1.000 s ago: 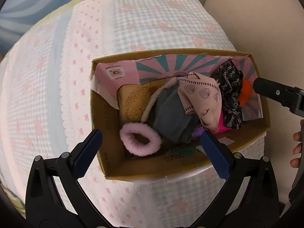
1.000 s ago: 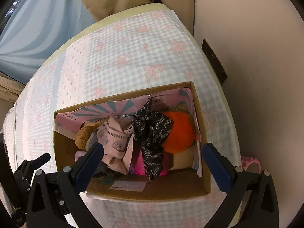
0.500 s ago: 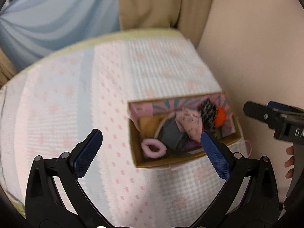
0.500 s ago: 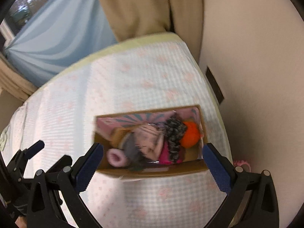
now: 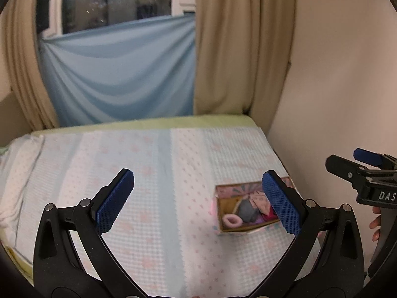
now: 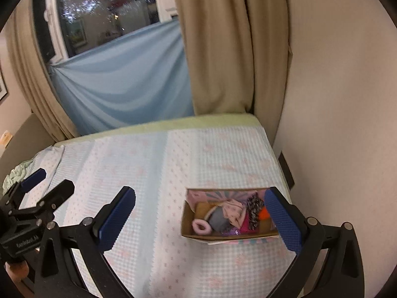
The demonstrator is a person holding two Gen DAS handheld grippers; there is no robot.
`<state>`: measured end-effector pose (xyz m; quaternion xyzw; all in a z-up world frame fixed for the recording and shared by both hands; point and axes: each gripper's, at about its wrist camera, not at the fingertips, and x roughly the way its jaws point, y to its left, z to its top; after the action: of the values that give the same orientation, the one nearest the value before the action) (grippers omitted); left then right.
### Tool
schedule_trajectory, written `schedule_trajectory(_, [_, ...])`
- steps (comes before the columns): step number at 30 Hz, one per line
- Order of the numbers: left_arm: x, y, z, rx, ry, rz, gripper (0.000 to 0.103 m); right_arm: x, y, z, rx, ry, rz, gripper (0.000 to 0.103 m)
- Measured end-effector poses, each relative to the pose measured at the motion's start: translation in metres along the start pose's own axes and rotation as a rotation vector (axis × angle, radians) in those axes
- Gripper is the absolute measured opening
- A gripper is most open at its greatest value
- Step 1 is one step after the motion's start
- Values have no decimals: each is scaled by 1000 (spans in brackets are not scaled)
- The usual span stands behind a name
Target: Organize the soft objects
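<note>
Cardboard box (image 6: 224, 237), open-topped, pink-and-teal patterned lining, standing on the bed (image 6: 153, 173) toward its wall-side edge; in the right wrist view it lies ahead of the right gripper (image 6: 199, 219), partly behind the right-hand finger (image 6: 282, 219), and in the left wrist view it sits just inside the right-hand finger of the left gripper (image 5: 198, 202). Contents, packed together: pink fuzzy ring (image 6: 201, 226) at the near left corner; grey soft item (image 6: 218, 219) beside it; pale pink printed cloth (image 6: 233, 211) over the middle; black-and-white patterned cloth (image 6: 254, 209) to its right; orange plush (image 6: 264, 214) at the far right, half hidden by the finger; a magenta piece (image 6: 245, 223) beneath, kind not discernible. Nothing lies between either pair of jaws. Left gripper: jaws spread wide, empty, raised above the bed and well apart from the box. Right gripper: jaws spread wide, empty, likewise raised; a person's fingertips (image 5: 376, 227) show on its handle. Each gripper appears at the edge of the other's view. Surface: bedcover of pale blue gingham and white panels with small pink motifs, green mattress edge behind. Room: cream wall (image 6: 335, 124) alongside the bed, beige curtains (image 6: 218, 49), light blue drape (image 6: 124, 79) below a dark window (image 6: 104, 7).
</note>
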<state>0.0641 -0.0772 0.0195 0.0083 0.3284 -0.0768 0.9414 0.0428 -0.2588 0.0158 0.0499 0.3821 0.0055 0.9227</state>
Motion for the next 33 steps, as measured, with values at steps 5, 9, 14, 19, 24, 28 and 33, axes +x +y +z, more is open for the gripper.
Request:
schedule_trajectory(5, [-35,27,-5,-35,-56,13,103,-22,29,-9,-45,-58,-3,103])
schedule_trajectory(9, [-56,38,-14,-34,-89,31,103,-29,35,-18,-45,-82,-10,103])
schedule_trajectory(14, [-69,44,-24,-30,-111,46,103,-39,39,-24,-43,-107,-23,103])
schedule_trajectory(19, [-79,46,-23,-18,-138,45,103,-47,41,-25,-47,-139,-38,103])
schedule_trajectory(24, [-83,43,-23,-4,-145,48,103,-50,43,-25,-51,-154,-46,103])
schedule_trajectory(28, [-82,43,-23,-10,-138,41,103,-51,44,-26,-52,-163,-45,103])
schedule_trajectory(33, [-82,42,-23,-5,-144,45,103,-53,45,-25,-58,-175,-53,103])
